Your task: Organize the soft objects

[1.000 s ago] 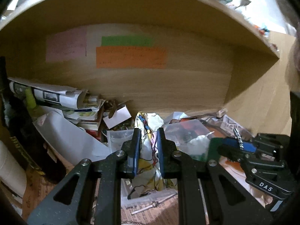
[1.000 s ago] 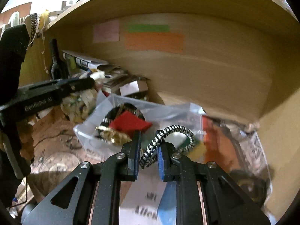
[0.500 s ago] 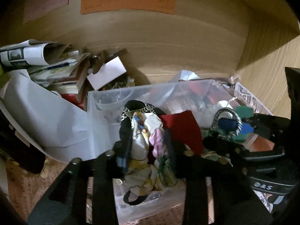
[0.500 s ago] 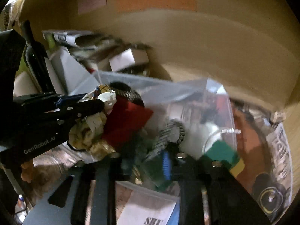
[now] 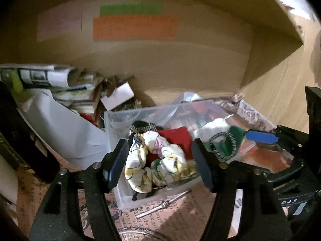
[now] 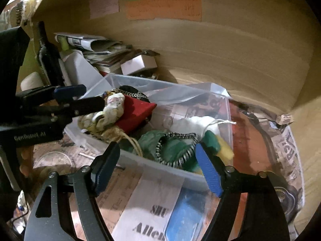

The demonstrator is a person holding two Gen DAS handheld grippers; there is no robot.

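Observation:
A clear plastic bin [image 5: 120, 188] [image 6: 140, 163] sits on the desk under the wooden shelf. A floral cream scrunchie [image 5: 154, 162] [image 6: 106, 114] lies in its near left corner, beside a red cloth [image 5: 178, 138] [image 6: 136, 110]. A black-and-white striped hair tie [image 6: 176, 148] [image 5: 222, 146] lies on a green cloth [image 6: 170, 142] in the bin, next to a white soft item [image 6: 194, 122]. My left gripper [image 5: 160, 164] [image 6: 84, 98] is open above the scrunchie. My right gripper [image 6: 158, 166] [image 5: 260, 138] is open above the hair tie.
A stack of papers and rolled newspaper [image 5: 44, 76] and a small white box [image 5: 118, 94] lie at the back left. Coloured notes [image 5: 134, 26] are stuck on the wooden back panel. A dark bottle [image 6: 48, 56] stands at the left. A printed sheet [image 6: 152, 212] lies in front.
Both grippers opened. The floral scrunchie and the striped hair tie left the fingers and now lie in the clear bin. Both grippers drew back slightly.

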